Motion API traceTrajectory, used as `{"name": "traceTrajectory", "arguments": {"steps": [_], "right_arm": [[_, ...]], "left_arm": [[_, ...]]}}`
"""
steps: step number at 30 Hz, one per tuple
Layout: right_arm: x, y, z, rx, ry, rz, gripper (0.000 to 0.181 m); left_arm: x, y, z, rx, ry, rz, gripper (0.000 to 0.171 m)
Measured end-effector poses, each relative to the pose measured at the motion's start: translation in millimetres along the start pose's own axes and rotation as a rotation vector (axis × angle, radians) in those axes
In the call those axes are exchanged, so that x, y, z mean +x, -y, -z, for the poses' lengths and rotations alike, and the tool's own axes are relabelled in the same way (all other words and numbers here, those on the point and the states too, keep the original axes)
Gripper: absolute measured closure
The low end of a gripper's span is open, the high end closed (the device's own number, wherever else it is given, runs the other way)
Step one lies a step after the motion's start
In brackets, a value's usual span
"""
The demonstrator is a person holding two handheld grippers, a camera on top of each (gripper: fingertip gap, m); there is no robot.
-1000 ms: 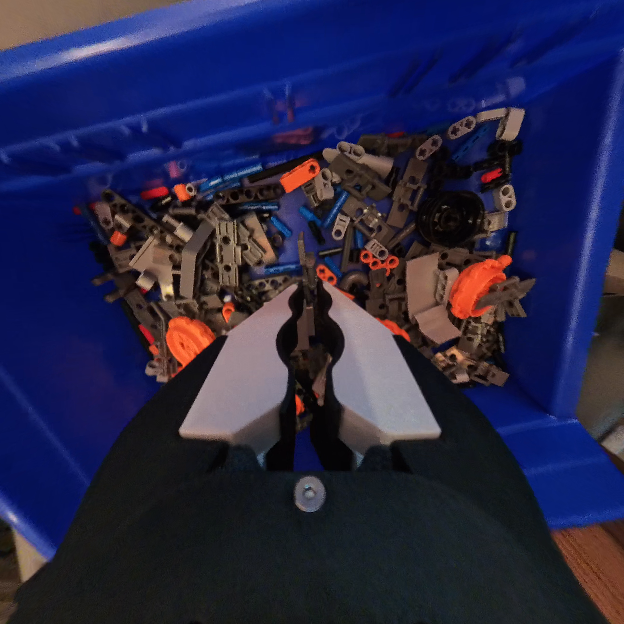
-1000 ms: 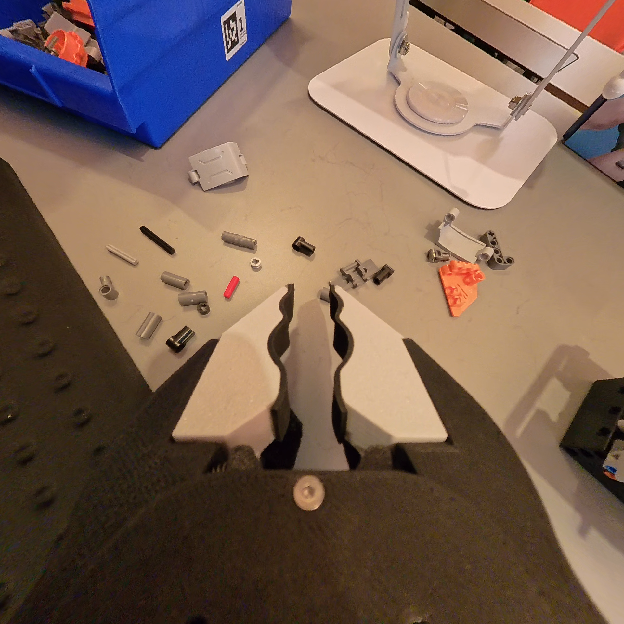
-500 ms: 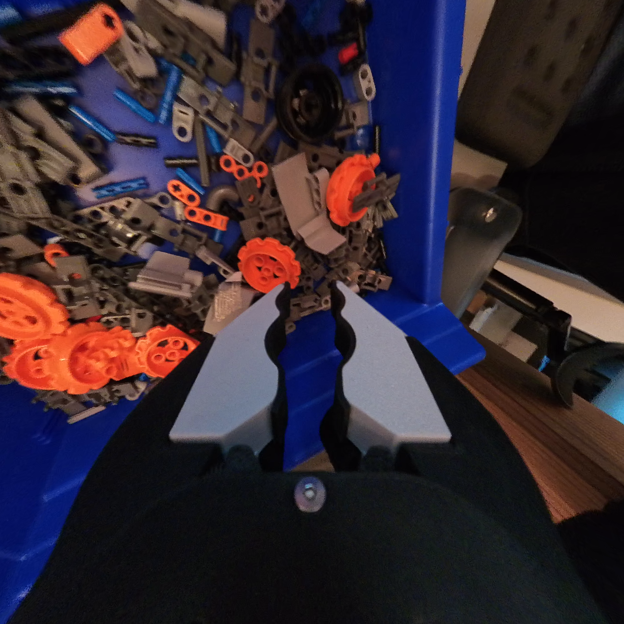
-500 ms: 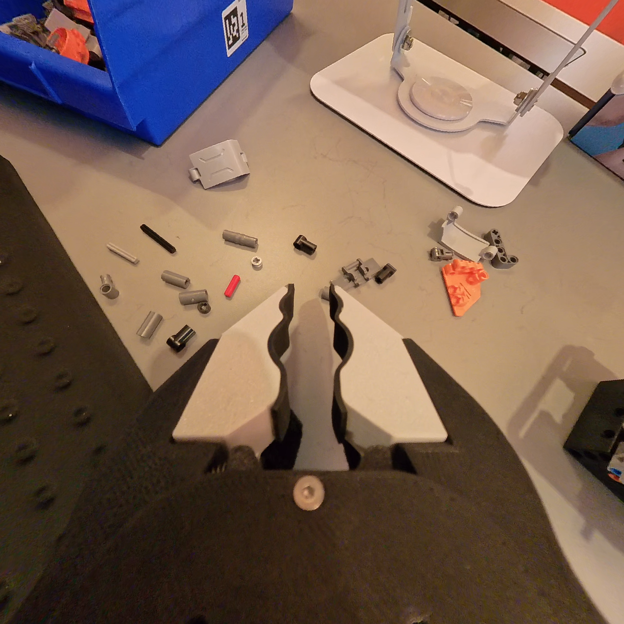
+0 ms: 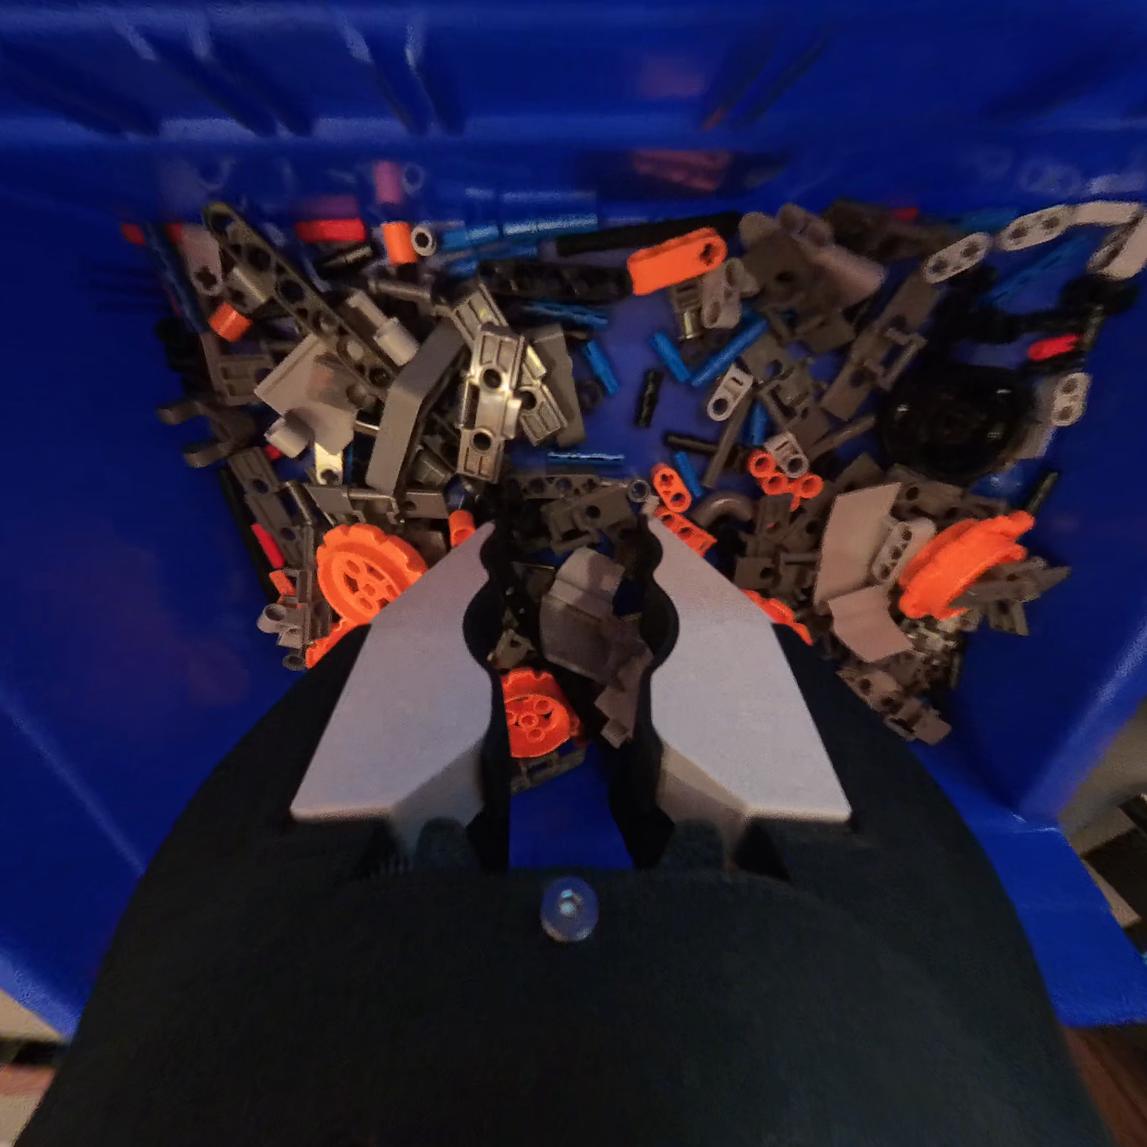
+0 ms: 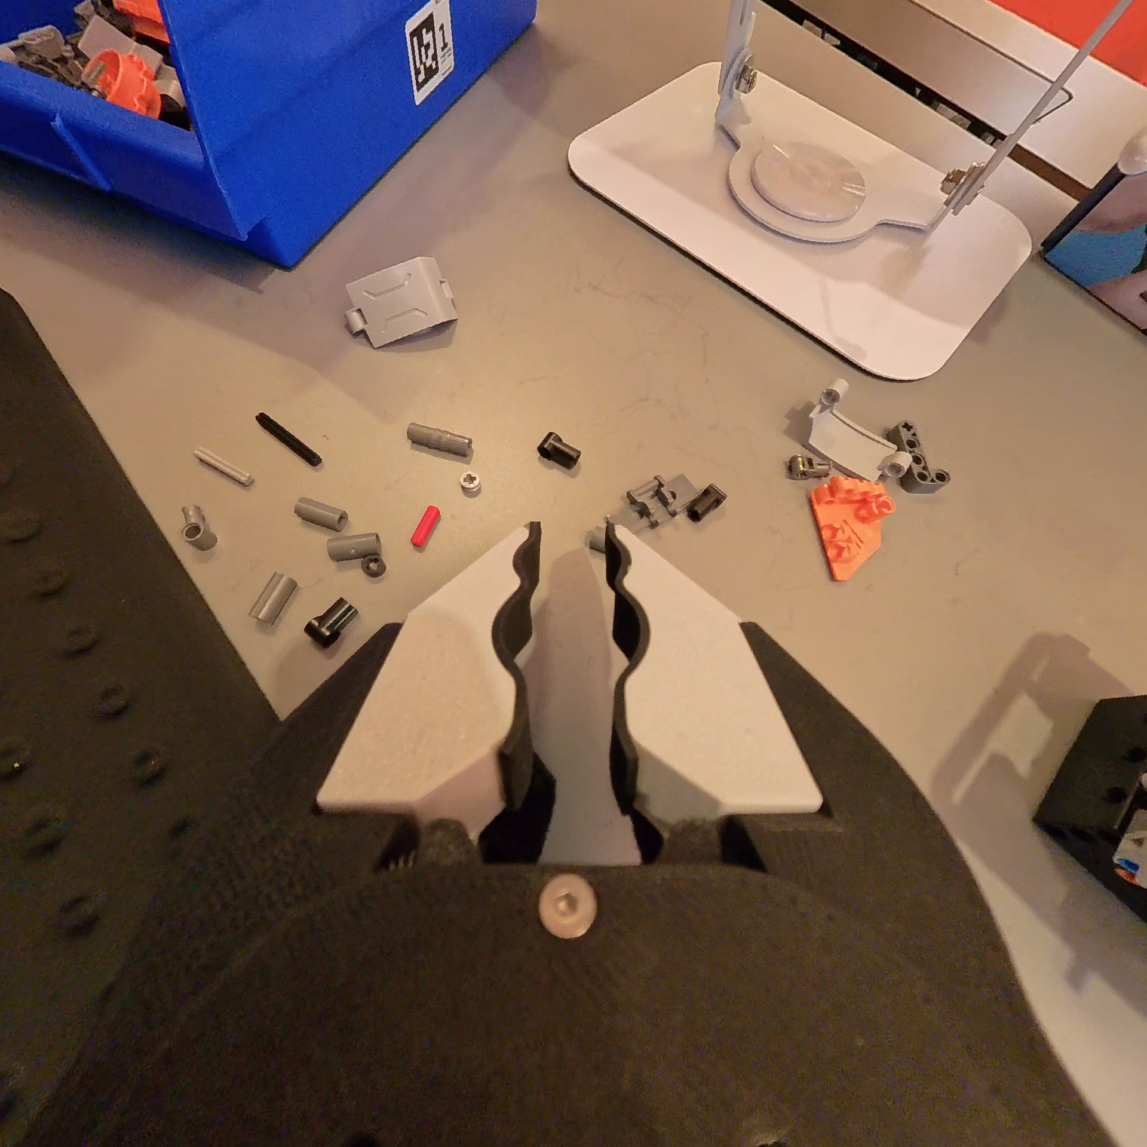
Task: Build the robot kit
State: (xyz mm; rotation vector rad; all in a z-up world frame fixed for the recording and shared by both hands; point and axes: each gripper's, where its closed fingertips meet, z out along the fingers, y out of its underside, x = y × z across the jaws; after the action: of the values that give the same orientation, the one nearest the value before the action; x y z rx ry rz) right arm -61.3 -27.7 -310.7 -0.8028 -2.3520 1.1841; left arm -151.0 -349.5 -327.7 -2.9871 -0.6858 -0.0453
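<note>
While the left tool (image 5: 568, 534) sits over the blue bin (image 5: 93, 558), its jaws stand wide apart with nothing clamped. Loose parts show through the gap: a light grey curved panel (image 5: 583, 614) and, closer to the tool body, a small orange gear (image 5: 530, 714). Whether the fingertips touch the pile, cannot tell. Left of the left finger: an orange wheel (image 5: 366, 571). Well right of the right finger: an orange rim (image 5: 956, 571), and beyond it a black tyre (image 5: 956, 422). Ahead of the tips: mixed grey beams, blue pins, an orange link (image 5: 676, 260) near the far wall.

Right tool (image 6: 572, 534) is above the grey desk (image 6: 558, 323), jaws parted a moderate amount, empty. Just ahead-right of the right fingertip: a small dark grey connector (image 6: 655, 499) with a black pin piece (image 6: 704, 501) beside it. Ahead-left: a red pin (image 6: 425, 526), grey sleeves, a black axle (image 6: 288, 439). Further ahead: a grey panel (image 6: 400, 301). Far right: an orange wedge plate (image 6: 847, 534) touching a light grey curved piece (image 6: 844, 437). The bin sits far ahead-left, a white stand base (image 6: 869, 273) far ahead-right.
</note>
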Motion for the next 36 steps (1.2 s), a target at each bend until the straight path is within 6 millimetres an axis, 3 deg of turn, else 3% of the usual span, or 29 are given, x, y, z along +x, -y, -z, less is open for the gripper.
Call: {"name": "traceTrajectory", "arguments": {"steps": [4,8,12,20,24,29,33,36], "right_arm": [[0.3,0.3,0.3,0.002,-0.002,0.000,0.163],[0.6,0.6,0.6,0.005,-0.002,-0.003,0.163],[0.6,0.8,0.6,0.006,-0.001,-0.005,0.163],[-0.1,0.0,-0.2,0.000,0.003,-0.002,0.163],[0.1,0.2,0.1,0.002,0.001,-0.002,0.163],[0.1,0.4,0.3,0.003,-0.001,0.000,0.163],[-0.4,0.1,0.0,0.000,0.000,0.004,0.163],[-0.4,0.1,0.0,0.000,-0.001,0.004,0.163]], "left_arm": [[0.7,6.0,-7.7,0.008,-0.022,0.023,0.137],[-1.3,5.0,-5.1,0.020,-0.013,0.024,0.143],[10.2,-2.4,2.4,0.022,-0.059,0.028,0.142],[73.0,-24.9,23.3,-0.048,-0.316,-0.028,0.141],[66.1,-12.5,29.2,0.010,-0.296,-0.025,0.126],[17.1,13.5,36.3,0.154,-0.126,0.066,0.123],[-6.0,25.4,20.1,0.145,-0.016,0.055,0.119],[-12.4,32.3,5.9,0.130,0.034,0.037,0.115]]}}
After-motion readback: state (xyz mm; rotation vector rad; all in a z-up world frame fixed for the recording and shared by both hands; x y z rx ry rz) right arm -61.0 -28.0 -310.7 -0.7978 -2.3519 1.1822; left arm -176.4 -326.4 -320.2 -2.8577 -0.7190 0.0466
